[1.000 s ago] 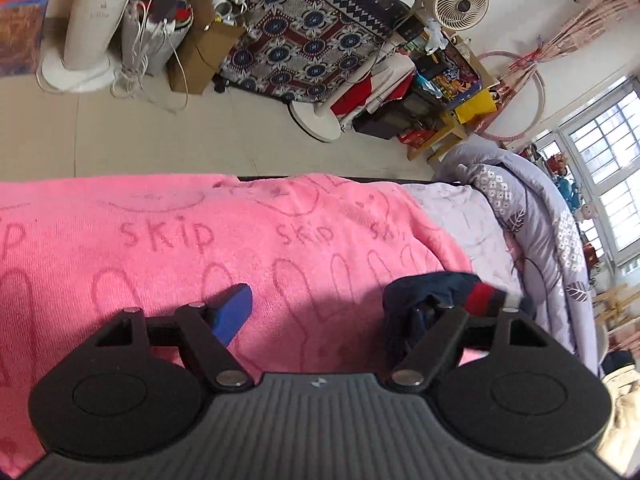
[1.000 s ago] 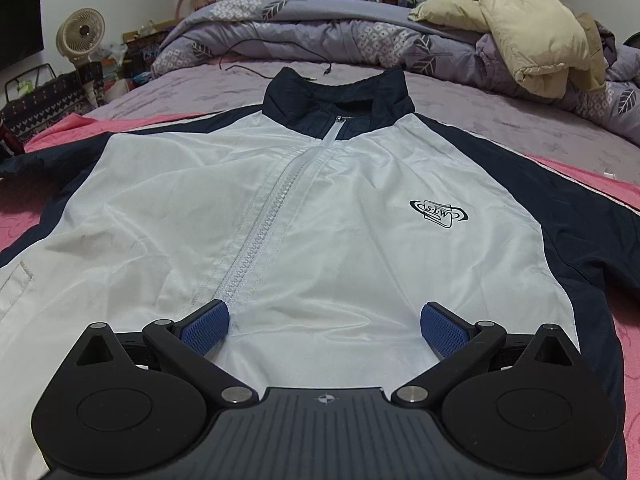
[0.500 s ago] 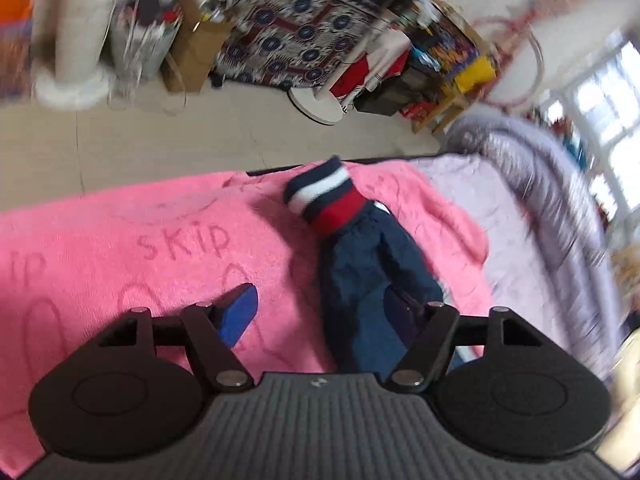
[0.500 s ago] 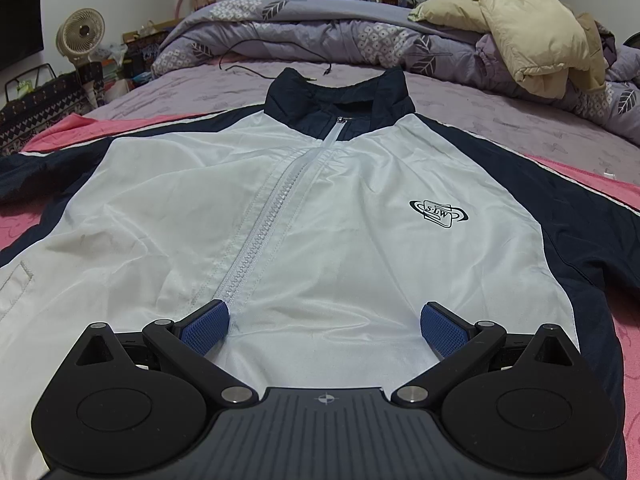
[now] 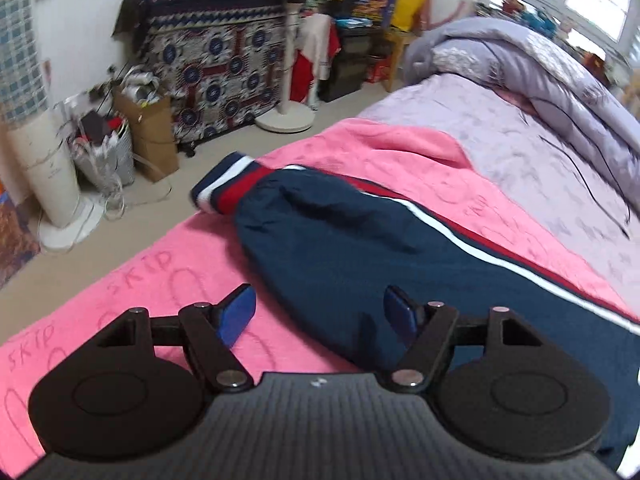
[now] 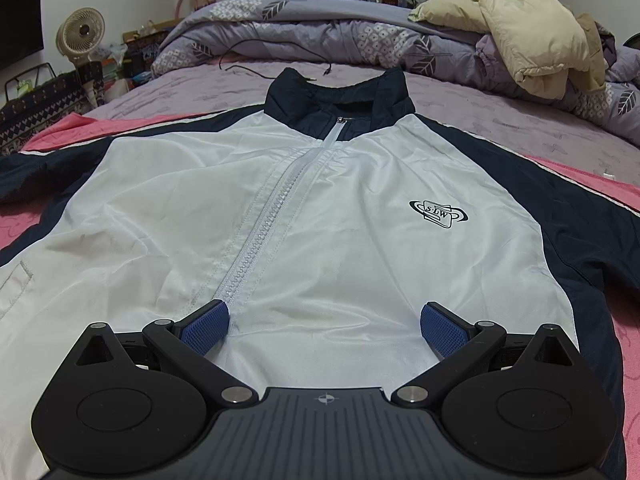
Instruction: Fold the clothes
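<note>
Jacket (image 6: 320, 208) spread flat across bed (image 6: 500, 108), one sleeve (image 5: 340, 240) reaching the bed's edge. Left hand-held gripper (image 5: 318, 312) open, having just narrowed over sleeve; right hand-held gripper (image 6: 324, 322) open above hem. Best pinched near cuff (image 5: 228, 188), folded inward.

Left gripper (image 5: 318, 310) let go of the cuff (image 5: 224, 188); sleeve (image 5: 360, 248) now laid out flat on the pink blanket (image 5: 160, 276), fingers apart above it, narrowed slightly.
</note>
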The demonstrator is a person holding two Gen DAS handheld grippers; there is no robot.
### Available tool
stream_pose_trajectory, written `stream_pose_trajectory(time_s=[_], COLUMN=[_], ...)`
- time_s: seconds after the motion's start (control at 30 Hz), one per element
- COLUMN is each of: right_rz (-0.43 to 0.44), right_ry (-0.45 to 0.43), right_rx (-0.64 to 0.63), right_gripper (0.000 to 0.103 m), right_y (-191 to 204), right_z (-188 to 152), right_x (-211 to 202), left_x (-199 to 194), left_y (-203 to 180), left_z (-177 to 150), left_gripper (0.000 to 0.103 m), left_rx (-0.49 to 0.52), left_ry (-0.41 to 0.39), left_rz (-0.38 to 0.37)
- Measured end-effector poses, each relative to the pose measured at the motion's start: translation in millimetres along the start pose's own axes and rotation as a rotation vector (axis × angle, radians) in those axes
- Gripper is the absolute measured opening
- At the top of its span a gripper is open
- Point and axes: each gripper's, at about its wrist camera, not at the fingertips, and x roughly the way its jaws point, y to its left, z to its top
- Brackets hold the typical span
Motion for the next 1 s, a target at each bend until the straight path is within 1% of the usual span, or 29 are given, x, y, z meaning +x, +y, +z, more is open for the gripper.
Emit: stream_pose_trajectory(time_s=[0.13,0.3,0.4,0.5,0.57,0.63,0.7,0.8,0.87,0.93,1.0], right_rz=[0.000,-0.001,-0.001,-0.001,-0.002,-0.005,-0.012,-0.073,-0.102,-0.114,-0.100], right_ry=[0.000,0.000,0.000,0.001,0.001,0.005,0.010,0.022,0.017,0.006,-0.012], right_rx=[0.000,0.002,0.002,0.003,0.002,0.000,-0.003,-0.018,-0.048,-0.080,-0.103], right_gripper=[0.103,0.103,0.103,0.103,0.103,0.103,0.103,0.103,0.103,0.103,0.103], right_y=[0.1,1.1,1.3,1.3,1.5,2.0,3.2,9.4,16.0,22.7,28.7], right_z=[0.1,-0.2,-0.1,-0.1,-0.1,0.6,1.7,2.4,-5.5,-17.5,-34.2], right_x=[-0.1,-0.1,0.1,0.0,0.1,0.0,-0.8,-11.7,-28.9,-49.7,-73.9], left_x=[-5.6,-12.3,-18.6,-30.9,-46.8,-66.2,-87.7,-121.0,-143.1,-159.8,-169.9], left_y=[-19.2,-42.9,-55.7,-69.7,-78.6,-85.8,-90.6,-92.2,-92.3,-94.3,-97.9], left_z=[-3.7,-10.8,-18.6,-32.2,-48.9,-69.1,-92.2,-126.4,-149.1,-171.7,-192.7], left_gripper=[0.073,0.074,0.074,0.074,0.075,0.079,0.080,0.081,0.088,0.089,0.089], left_rx=[0.079,0.160,0.206,0.266,0.328,0.395,0.449,0.502,0.531,0.564,0.597], left_ry=[-0.015,-0.012,-0.006,0.018,0.024,0.031,0.043,0.059,0.068,0.077,0.087], left_rz=[-0.016,-0.047,-0.067,-0.085,-0.113,-0.148,-0.178,-0.231,-0.268,-0.295,-0.289])
